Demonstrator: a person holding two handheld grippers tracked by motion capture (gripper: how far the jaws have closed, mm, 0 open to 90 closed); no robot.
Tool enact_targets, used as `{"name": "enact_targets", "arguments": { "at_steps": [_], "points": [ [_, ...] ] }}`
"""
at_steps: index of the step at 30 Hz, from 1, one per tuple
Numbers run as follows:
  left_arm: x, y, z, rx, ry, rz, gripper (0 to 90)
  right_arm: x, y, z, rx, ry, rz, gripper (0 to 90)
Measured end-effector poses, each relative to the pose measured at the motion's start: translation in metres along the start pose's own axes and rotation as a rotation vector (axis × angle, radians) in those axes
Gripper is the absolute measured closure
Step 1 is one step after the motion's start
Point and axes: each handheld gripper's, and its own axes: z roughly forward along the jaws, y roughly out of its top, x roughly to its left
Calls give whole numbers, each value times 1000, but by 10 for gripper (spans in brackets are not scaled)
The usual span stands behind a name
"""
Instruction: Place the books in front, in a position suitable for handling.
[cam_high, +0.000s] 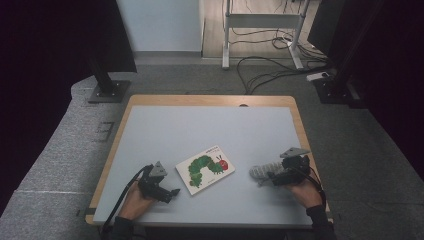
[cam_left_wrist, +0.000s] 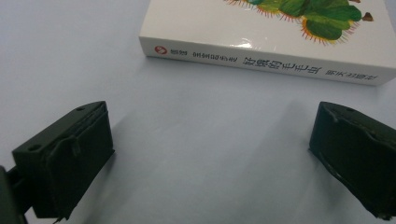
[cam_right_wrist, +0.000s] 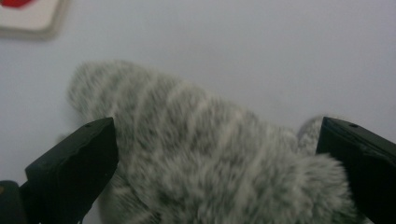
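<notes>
Barely started here: my left gripper sits spread wide just short of the book lying mid-worktop, right gripper spread around the fuzzy grey toy, nothing pinched yet.

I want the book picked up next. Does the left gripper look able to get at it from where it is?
Probably yes. The left gripper is open, its jaws facing the spine of the book, with bare table between them. The fluffy grey toy lies off by the right gripper.
</notes>
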Motion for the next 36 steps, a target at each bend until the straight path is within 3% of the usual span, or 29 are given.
{"name": "enact_targets", "arguments": {
  "at_steps": [6,11,16,20,23,36],
  "points": [
    [0,-2,-1,-3,8,-8,0,-7,-13,12,43,28,29,10],
    [0,-2,-1,-3,8,-8,0,-7,-17,17,56,38,20,162],
    [-1,-2,-1,-5,11,-7,0,-9,-17,15,51,73,18,410],
    [-1,-2,-1,-5,11,-7,0,-7,-17,12,50,65,19,524],
    [-1,-2,-1,-6,11,-7,0,-6,-16,10,45,54,19,558],
    [-1,-2,-1,-6,10,-8,0,2,2,-6,-38,119,6,561]
  ]
}}
